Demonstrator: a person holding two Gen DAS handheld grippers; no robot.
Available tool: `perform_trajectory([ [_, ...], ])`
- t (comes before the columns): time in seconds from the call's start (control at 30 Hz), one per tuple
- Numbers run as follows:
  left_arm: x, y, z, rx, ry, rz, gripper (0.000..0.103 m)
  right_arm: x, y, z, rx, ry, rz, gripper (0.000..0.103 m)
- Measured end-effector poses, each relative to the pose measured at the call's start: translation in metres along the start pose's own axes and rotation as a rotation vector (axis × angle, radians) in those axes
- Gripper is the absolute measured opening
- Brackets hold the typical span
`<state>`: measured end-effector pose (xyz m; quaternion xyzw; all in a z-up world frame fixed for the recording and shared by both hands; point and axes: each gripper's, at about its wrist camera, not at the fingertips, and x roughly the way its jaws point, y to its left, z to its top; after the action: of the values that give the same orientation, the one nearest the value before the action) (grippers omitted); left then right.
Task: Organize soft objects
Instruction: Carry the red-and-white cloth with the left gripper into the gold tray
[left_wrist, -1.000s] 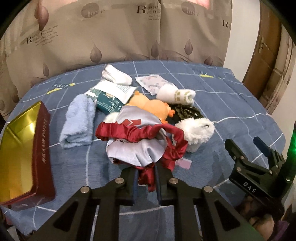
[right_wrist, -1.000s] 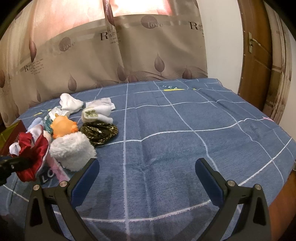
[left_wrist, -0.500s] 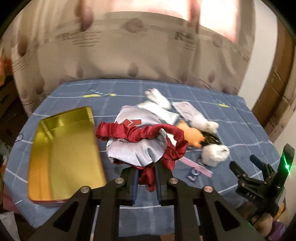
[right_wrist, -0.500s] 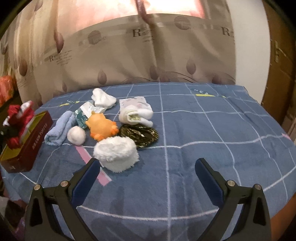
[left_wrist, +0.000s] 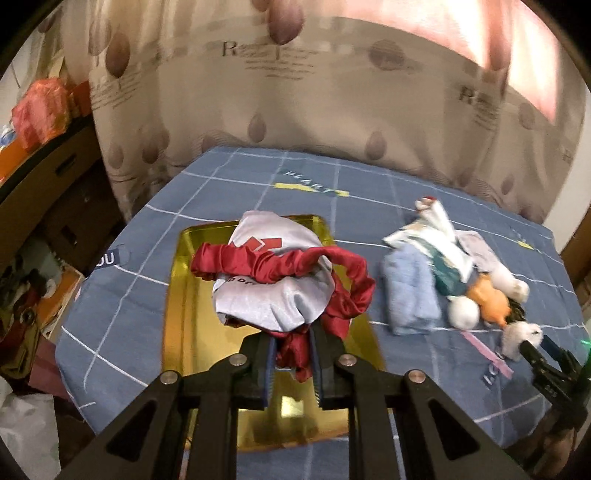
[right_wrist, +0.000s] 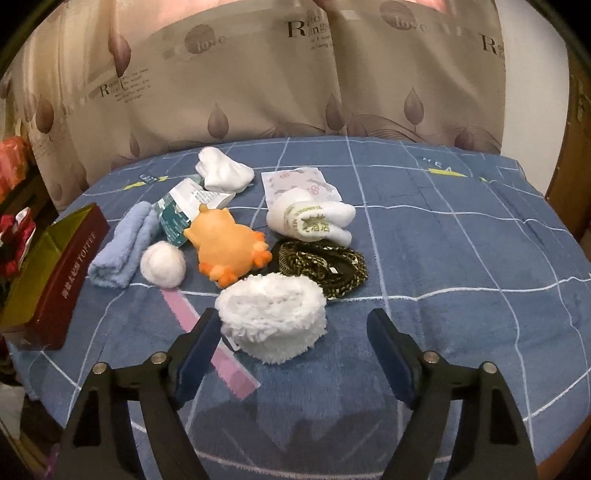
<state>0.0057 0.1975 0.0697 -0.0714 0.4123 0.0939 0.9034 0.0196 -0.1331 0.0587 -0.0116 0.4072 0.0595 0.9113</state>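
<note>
The left gripper (left_wrist: 293, 363) has its jaws pinched on the red trim of a cap (left_wrist: 273, 284), a grey satin bundle with a red ruffle, held above the open gold tin (left_wrist: 184, 332). From this view the cap covers the tin's middle and far end; the near floor and left side show bare. The tin lies near the left edge of the bed (left_wrist: 122, 306), with a narrow strip of blue cover beside it before the drop to the clutter below.

The right gripper (right_wrist: 291, 354) has just been closing its jaws, though they stand spread, with a fluffy white roll (right_wrist: 273, 317) between the tips. The left pad sits just beside the fleece; whether it touches I cannot tell, and the right pad is clear of it. Open cover lies to the right and in front, out to the bed's edge.

Just behind the roll lie a black-and-gold band (right_wrist: 325, 266), an orange plush (right_wrist: 229, 247) and a white ball (right_wrist: 162, 264). A blue towel (right_wrist: 118, 251) lies left of them, near the tin's red wall (right_wrist: 70, 273). Farther back are a white towel roll (right_wrist: 310, 218), packets (right_wrist: 184, 206) and a white sock (right_wrist: 221, 171), then bare cover up to the curtain (right_wrist: 295, 74).
</note>
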Motion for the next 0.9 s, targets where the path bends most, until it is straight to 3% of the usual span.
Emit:
perform_trajectory([
  [0.07, 0.010, 0.008, 0.004, -0.002, 0.008, 0.018, 0.016, 0.005, 0.003, 0.000, -0.020, 0.014, -0.004, 0.074],
  [0.13, 0.022, 0.014, 0.010, -0.006, 0.023, 0.023, 0.016, 0.011, 0.005, 0.001, -0.028, 0.046, 0.023, 0.047],
  [0.17, 0.028, 0.017, 0.013, -0.009, 0.031, 0.030, 0.016, 0.014, 0.006, 0.000, -0.032, 0.067, 0.023, 0.040],
  [0.23, 0.041, 0.023, 0.019, -0.014, 0.041, 0.039, 0.016, 0.014, 0.008, -0.001, -0.043, 0.062, 0.018, 0.040],
  [0.33, 0.062, 0.028, 0.030, 0.009, 0.059, 0.056, 0.025, 0.010, 0.007, 0.000, -0.041, 0.060, 0.032, 0.035],
  [0.4, 0.074, 0.030, 0.036, 0.025, 0.076, 0.097, 0.037, 0.006, 0.006, 0.002, -0.038, 0.055, 0.042, 0.034],
  [0.53, 0.085, 0.032, 0.040, 0.019, 0.099, 0.143, 0.045, -0.003, -0.004, 0.004, 0.007, 0.045, 0.079, 0.034],
  [0.67, 0.074, 0.031, 0.036, 0.017, 0.061, 0.178, 0.056, -0.013, -0.008, 0.006, 0.029, 0.031, 0.100, 0.034],
  [0.77, 0.061, 0.025, 0.036, 0.049, 0.040, 0.171, 0.057, -0.028, -0.005, 0.011, 0.035, 0.005, 0.129, 0.034],
  [0.9, 0.031, 0.029, 0.032, -0.004, 0.012, 0.138, 0.057, -0.050, 0.015, 0.023, 0.001, -0.033, 0.200, 0.034],
])
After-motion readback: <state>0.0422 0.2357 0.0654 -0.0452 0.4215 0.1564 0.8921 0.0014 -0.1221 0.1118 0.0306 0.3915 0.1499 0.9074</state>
